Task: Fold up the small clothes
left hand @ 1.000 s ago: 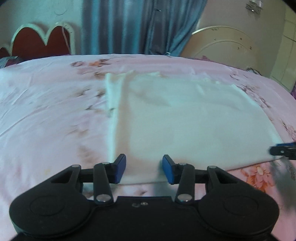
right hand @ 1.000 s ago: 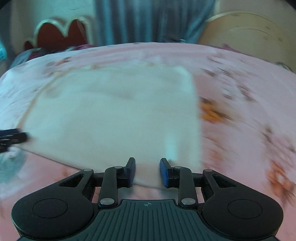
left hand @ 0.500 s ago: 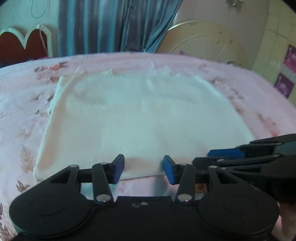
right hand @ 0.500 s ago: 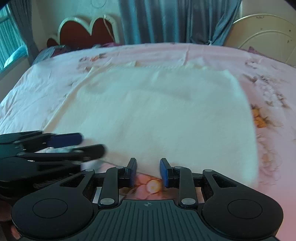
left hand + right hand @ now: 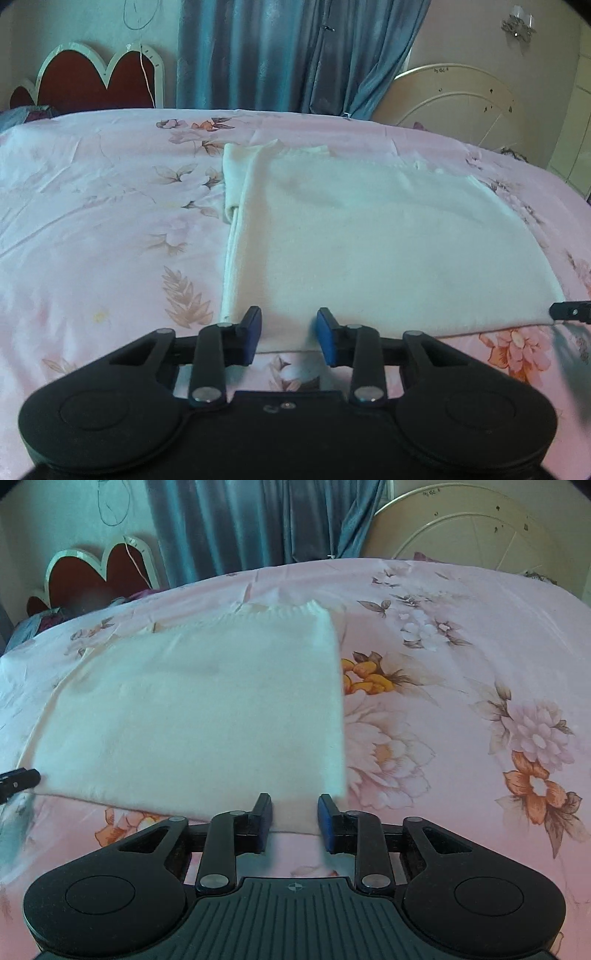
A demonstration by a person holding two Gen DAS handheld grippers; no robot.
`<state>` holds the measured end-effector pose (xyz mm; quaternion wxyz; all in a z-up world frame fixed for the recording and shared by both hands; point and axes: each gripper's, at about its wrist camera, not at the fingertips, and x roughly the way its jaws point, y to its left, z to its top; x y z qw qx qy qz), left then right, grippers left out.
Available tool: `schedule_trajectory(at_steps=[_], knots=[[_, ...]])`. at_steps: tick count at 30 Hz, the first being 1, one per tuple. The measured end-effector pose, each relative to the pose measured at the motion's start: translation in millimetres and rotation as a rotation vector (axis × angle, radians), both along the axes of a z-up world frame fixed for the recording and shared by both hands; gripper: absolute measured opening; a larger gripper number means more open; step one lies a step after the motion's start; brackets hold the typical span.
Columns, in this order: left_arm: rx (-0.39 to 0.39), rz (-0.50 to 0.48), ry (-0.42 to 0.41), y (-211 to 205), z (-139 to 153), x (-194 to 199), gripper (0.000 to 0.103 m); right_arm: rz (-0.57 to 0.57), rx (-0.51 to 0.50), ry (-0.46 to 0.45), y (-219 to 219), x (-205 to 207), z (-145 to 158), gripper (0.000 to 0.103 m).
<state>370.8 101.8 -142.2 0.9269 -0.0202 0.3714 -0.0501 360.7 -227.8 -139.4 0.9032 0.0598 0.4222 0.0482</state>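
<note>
Garment (image 5: 388,240): a cream knit piece lying flat on the bed (image 5: 92,221), directly ahead of both grippers. It appears already folded at least once, with layered edges showing along its left side ahead of the left gripper (image 5: 288,334).

Left gripper: jaws parted to a moderate gap, holding nothing. The near hem of the garment lies between and just ahead of the blue fingertips (image 5: 253,332), close to the garment's near-left corner. Contact between pads and cloth cannot be confirmed.

Right gripper (image 5: 295,818): jaws parted to a similar gap, holding nothing. The near hem sits between the fingertips, with the near-right corner of the garment (image 5: 184,709) just ahead of the right-hand pad. The tip of the left gripper shows at the far left edge of the right wrist view, beside the opposite near corner; likewise, the right gripper's tip shows at the far right of the left wrist view.

Step in hand, as judged: both grippers are set at the near hem, one by each corner, ready to take hold for the next fold.

Next move, as judged:
1. Advance each gripper until the hem lies fully between the pads.
2. Close on all layers together, not the top layer only.
3. Lift both corners evenly and carry them toward the far edge, near the ribbed band (image 5: 291,611), keeping the hem taut to avoid skew.
</note>
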Motion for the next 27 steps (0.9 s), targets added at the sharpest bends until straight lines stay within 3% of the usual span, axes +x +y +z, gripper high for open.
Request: schedule_trajectory(at_steps=[8,11,14,17,24,27], knots=[[0.011,0.015,0.006,-2,3,0,0.034,0.012,-0.017,0.015,1,-2,3,0.022],[0.018,0.020,-0.010,-2,5,-3,0.034,0.009,-0.013,-0.021,-1,-5,13,0.022],[0.046,0.002,-0.006,-5,-1,-2,0.035,0.023,-0.015,0.033,0,2,2,0.022],[0.018,0.015,0.006,-1,-2,1,0.036,0.042,-0.041,0.022,2,2,-2,0.022],[-0.038,0.017,0.041,9,1,4,0.037,0.039,0.003,0.019,-7,0,-3,0.022],[-0.087,0.041,0.051,16,10,-2,0.044,0.005,0.059,-0.003,-14,-6,10,0.022]])
